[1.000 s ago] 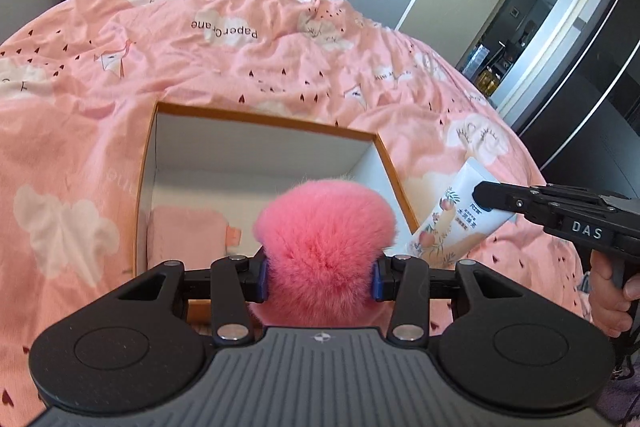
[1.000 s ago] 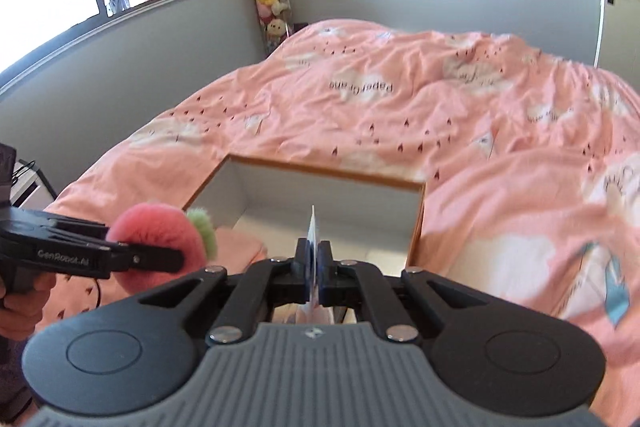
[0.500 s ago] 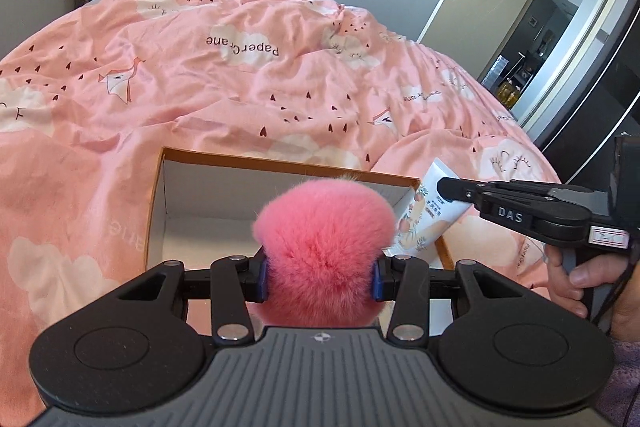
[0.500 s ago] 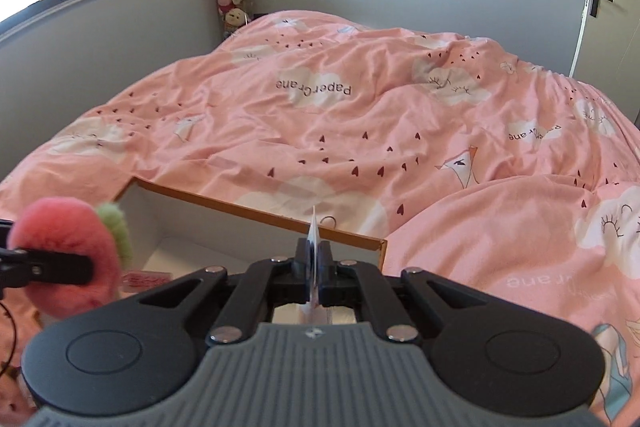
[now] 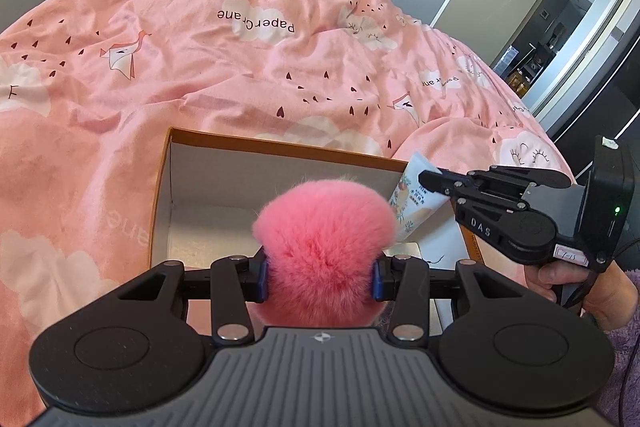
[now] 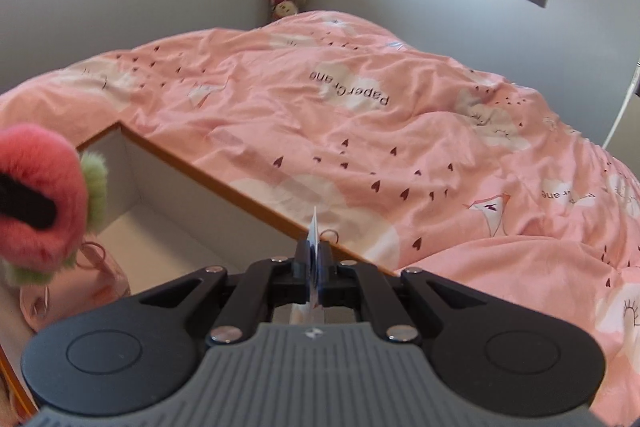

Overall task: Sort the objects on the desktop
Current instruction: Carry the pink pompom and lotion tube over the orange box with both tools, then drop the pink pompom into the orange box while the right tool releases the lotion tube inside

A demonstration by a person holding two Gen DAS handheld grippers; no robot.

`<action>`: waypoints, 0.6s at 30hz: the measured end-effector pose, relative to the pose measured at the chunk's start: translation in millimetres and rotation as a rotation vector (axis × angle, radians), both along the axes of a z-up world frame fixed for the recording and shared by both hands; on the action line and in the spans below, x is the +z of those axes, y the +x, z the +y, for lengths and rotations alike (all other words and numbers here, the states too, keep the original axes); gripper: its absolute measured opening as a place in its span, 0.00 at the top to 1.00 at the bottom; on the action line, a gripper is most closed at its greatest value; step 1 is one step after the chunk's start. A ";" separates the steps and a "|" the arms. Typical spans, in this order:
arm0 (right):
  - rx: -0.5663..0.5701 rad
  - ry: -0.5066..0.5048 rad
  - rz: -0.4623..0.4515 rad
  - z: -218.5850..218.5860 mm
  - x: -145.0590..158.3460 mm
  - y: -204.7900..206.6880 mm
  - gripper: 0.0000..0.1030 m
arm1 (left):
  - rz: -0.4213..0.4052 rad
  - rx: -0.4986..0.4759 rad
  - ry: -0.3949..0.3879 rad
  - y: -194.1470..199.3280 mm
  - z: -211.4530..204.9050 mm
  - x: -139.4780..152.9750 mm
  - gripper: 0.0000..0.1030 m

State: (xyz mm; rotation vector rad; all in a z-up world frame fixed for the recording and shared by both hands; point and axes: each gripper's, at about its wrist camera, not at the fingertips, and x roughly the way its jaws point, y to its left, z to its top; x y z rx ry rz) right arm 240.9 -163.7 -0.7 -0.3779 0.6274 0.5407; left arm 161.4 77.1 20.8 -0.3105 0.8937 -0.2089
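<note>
Left wrist view: left tongs (image 5: 320,273) clamp the pink pompom (image 5: 326,239) above the open box (image 5: 160,187) on the bed (image 5: 240,75) | right wrist view: right tongs (image 6: 314,273) pinch the cream tube (image 6: 313,235) flat, over the box's orange rim, beside the pompom.

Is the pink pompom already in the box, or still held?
Still held. The left tongs are clamped on the pompom, which hangs above the box; it is not resting on the floor inside.
</note>
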 end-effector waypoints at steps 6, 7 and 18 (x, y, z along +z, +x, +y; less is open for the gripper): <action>-0.035 -0.088 0.009 -5.3 -13.1 -1.1 0.96 | 0.010 0.019 0.026 13.8 6.9 -7.5 0.51; -0.048 -0.083 0.014 -8.0 -13.0 -0.9 0.96 | 0.014 0.021 0.037 17.1 8.5 -9.0 0.51; -0.043 0.066 -0.037 -10.1 24.8 -40.1 0.86 | 0.051 -0.030 0.290 59.4 8.1 -44.2 0.51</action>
